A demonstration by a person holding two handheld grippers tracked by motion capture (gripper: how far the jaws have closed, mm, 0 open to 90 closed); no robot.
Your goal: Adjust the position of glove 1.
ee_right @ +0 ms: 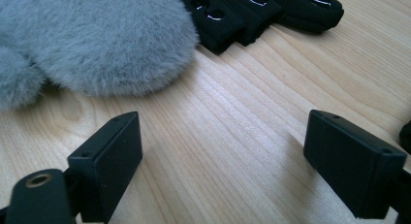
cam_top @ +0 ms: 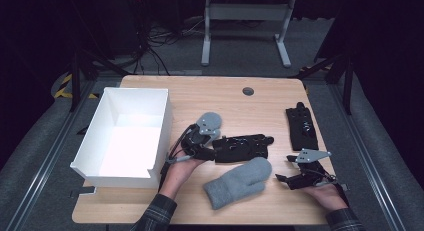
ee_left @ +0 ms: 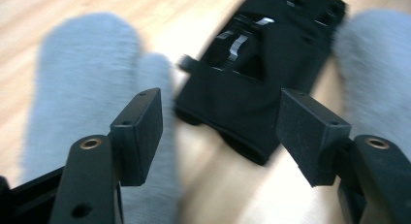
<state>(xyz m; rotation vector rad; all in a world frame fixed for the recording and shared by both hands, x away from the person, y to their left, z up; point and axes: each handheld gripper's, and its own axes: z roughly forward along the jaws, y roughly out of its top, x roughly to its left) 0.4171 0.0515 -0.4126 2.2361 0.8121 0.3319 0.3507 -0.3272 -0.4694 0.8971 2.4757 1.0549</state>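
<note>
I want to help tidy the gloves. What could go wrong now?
The left gripper is open right at a black glove with a grey mitten close beside it, so it might pinch both. The other grey mitten lies just behind that hand and could get knocked. The right gripper is open over bare table, so closing now would catch nothing.

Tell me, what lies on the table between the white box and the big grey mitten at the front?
In the high view, the left gripper and its hand lie between the white box and the grey mitten.
</note>
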